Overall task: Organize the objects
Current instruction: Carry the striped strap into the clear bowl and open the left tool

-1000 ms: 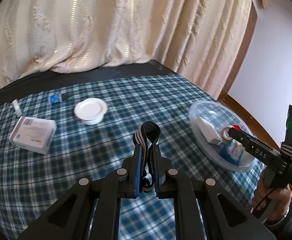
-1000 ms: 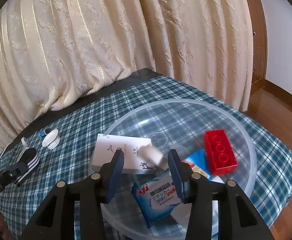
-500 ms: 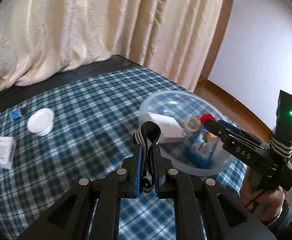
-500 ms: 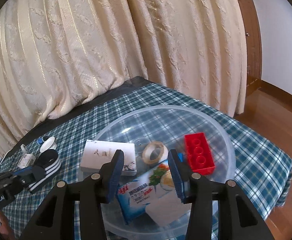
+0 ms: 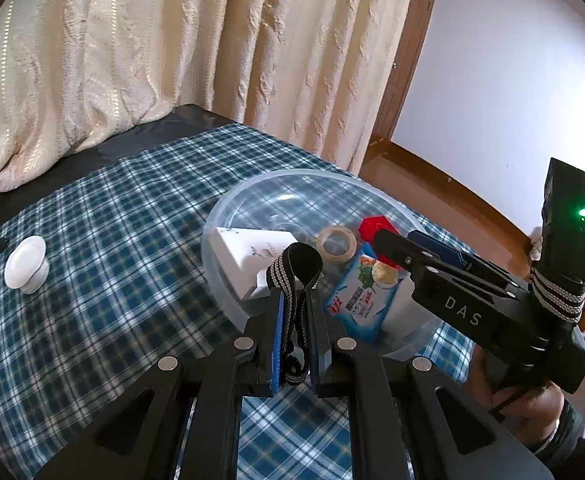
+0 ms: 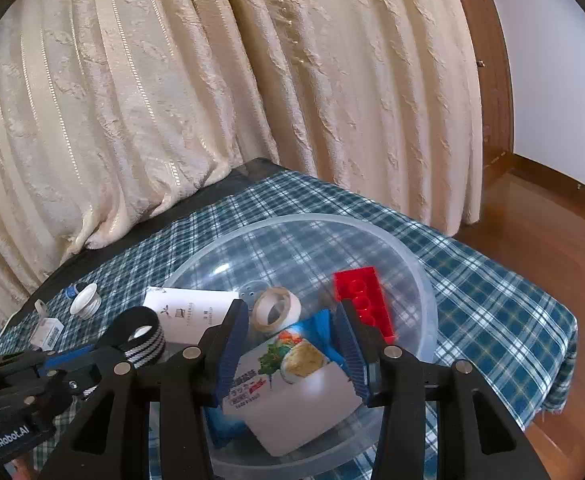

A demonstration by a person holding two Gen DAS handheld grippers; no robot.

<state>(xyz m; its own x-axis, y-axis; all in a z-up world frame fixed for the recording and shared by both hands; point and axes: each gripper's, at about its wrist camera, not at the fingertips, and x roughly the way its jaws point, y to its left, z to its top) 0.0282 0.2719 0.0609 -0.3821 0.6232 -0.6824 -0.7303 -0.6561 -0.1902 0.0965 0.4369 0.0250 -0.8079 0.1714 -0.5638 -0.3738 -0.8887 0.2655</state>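
We see a round bowl [image 6: 420, 276] of clear plastic on a checked cloth [image 6: 492, 292]. Inside the bowl lie a red studded brick [image 6: 366, 300], a ring of tape [image 6: 276, 308], a flat white box [image 6: 188, 314] and a glossy packet [image 6: 288, 364]. Our left gripper [image 5: 294, 300] is pressed together on a woven striped band [image 5: 292, 268], at the near rim of the bowl. Our right gripper [image 6: 292, 344] stands a little apart above the bowl and holds nothing

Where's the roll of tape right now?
In the right wrist view, the tape lies inside the clear bowl, between the white box and the red brick.
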